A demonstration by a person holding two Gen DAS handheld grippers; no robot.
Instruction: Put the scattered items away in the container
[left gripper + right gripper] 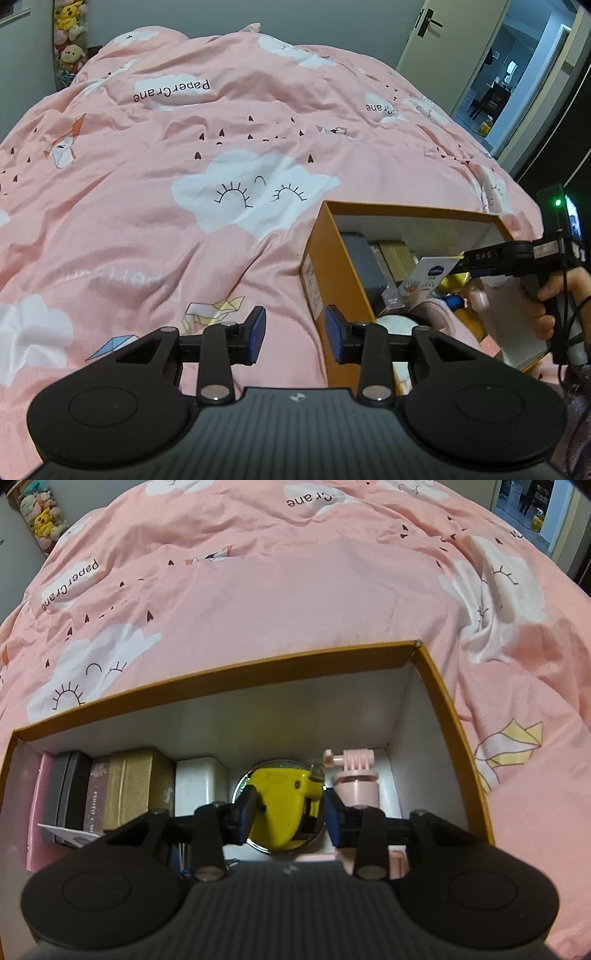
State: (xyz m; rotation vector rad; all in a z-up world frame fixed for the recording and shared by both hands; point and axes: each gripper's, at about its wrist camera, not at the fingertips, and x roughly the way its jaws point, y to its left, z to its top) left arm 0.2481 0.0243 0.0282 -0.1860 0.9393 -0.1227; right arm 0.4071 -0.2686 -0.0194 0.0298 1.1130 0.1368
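An orange cardboard box (332, 266) with white inner walls (436, 679) sits on the pink bedspread. It holds dark and gold boxes (122, 782), a white block (201, 782), a round mirror (284, 805), a pink mount (356, 775) and a white card packet (428, 277). My left gripper (295, 334) is open and empty, just left of the box over the bedspread. My right gripper (288, 818) is open over the box interior, above the mirror; in the left wrist view its fingers (480, 258) reach in from the right.
The pink cloud-print bedspread (184, 184) covers the whole bed. Plush toys (70, 33) stand in a tall case at the back left. An open door (491, 74) is at the back right.
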